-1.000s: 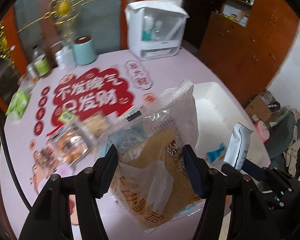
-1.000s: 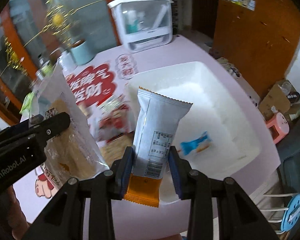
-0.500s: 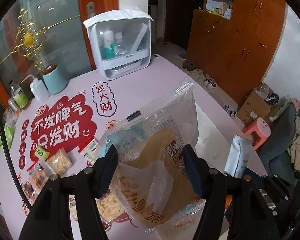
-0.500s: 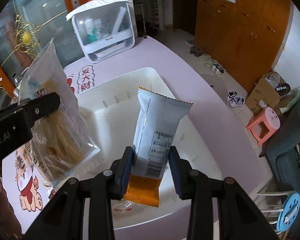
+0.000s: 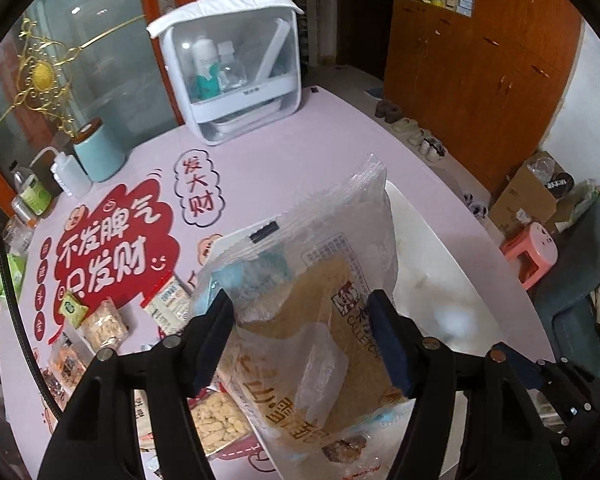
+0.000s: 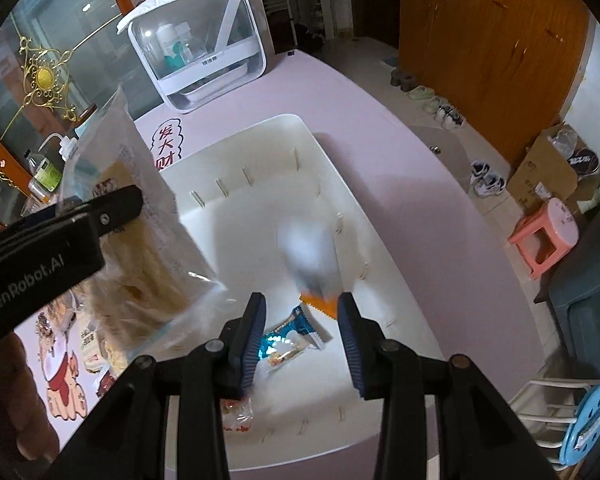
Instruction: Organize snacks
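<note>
**Snack transfer: both tongs at the bin**

The white-and-orange packet [image 6: 310, 252] shows blurred over the inside of the white bin [image 6: 260, 160], just beyond the fingertips of the right gripper [image 6: 300, 312]. That gripper's jaws stand apart with no pad pressing on the packet; only its orange end lies between the tips.

A blue-wrapped snack [image 6: 288, 340] and a red-and-white wrapper [image 6: 236, 412] lie on the bin floor, under the right gripper.

The large clear bag [image 5: 312, 300] of golden snack stands upright between the pads of the left gripper [image 5: 300, 312]. The jaws have just been opening, yet both pads are against the bag's sides. In the right wrist view, bag and left gripper hang over the bin's left rim and hide that corner. In the left wrist view, the bag blocks most of the bin.

On the pink table [image 5: 300, 152]:
- loose snack packs [image 5: 104, 320], left of the bag
- a teal canister [image 5: 100, 152] and squeeze bottle [image 5: 70, 174], far left
- a clear-fronted white case [image 5: 228, 68], at the far edge

A pink stool [image 6: 548, 236] stands on the floor, well apart.
</note>
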Action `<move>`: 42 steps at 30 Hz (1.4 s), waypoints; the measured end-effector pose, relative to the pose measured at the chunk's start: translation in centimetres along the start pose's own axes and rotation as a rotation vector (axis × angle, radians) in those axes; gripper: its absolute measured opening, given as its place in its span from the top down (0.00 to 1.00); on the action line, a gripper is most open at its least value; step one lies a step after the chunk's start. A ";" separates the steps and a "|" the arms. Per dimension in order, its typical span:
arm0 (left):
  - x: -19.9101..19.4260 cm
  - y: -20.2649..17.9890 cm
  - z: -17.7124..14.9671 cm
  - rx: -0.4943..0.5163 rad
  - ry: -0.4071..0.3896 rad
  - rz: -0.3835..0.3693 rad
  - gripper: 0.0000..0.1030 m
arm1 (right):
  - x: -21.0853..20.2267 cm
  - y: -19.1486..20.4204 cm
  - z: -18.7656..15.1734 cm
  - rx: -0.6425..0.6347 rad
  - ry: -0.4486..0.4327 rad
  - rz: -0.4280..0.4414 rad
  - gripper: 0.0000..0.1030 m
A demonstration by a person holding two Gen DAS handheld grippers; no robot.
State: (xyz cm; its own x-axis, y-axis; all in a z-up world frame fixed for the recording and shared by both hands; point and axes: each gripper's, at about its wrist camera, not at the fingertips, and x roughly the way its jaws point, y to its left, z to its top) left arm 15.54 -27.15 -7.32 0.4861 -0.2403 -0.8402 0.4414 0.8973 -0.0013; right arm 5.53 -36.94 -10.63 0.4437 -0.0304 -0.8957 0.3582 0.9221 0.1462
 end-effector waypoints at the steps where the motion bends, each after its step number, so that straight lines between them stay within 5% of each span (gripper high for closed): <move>1: 0.3 0.0 0.0 -0.006 0.011 -0.011 0.31 | 0.1 -0.1 0.0 0.001 0.005 0.002 0.63; 3: 0.7 0.1 0.1 -0.021 0.034 -0.049 0.10 | 0.2 -0.1 0.0 -0.003 0.007 0.001 0.62; 5: 0.9 0.5 0.1 -0.055 0.051 -0.094 0.03 | 0.1 -0.1 -0.1 -0.007 0.002 0.001 0.55; 21: -1.5 2.4 -1.4 -0.071 0.045 -0.052 0.03 | -1.3 1.1 -0.6 -0.025 -0.023 -0.001 0.52; 33: -5.8 4.9 -3.7 -0.079 0.009 -0.120 0.03 | -3.9 3.6 -2.0 -0.007 -0.070 -0.007 0.52; 42: -11.2 9.6 -7.2 -0.058 -0.154 -0.072 0.03 | -5.6 8.3 -3.7 -0.036 -0.092 -0.037 0.52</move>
State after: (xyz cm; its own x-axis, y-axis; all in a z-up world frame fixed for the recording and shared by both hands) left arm 8.96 -13.17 -1.83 0.5664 -0.3542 -0.7442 0.4372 0.8945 -0.0930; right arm 2.97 -27.69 -5.98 0.5050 -0.0980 -0.8575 0.3462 0.9331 0.0973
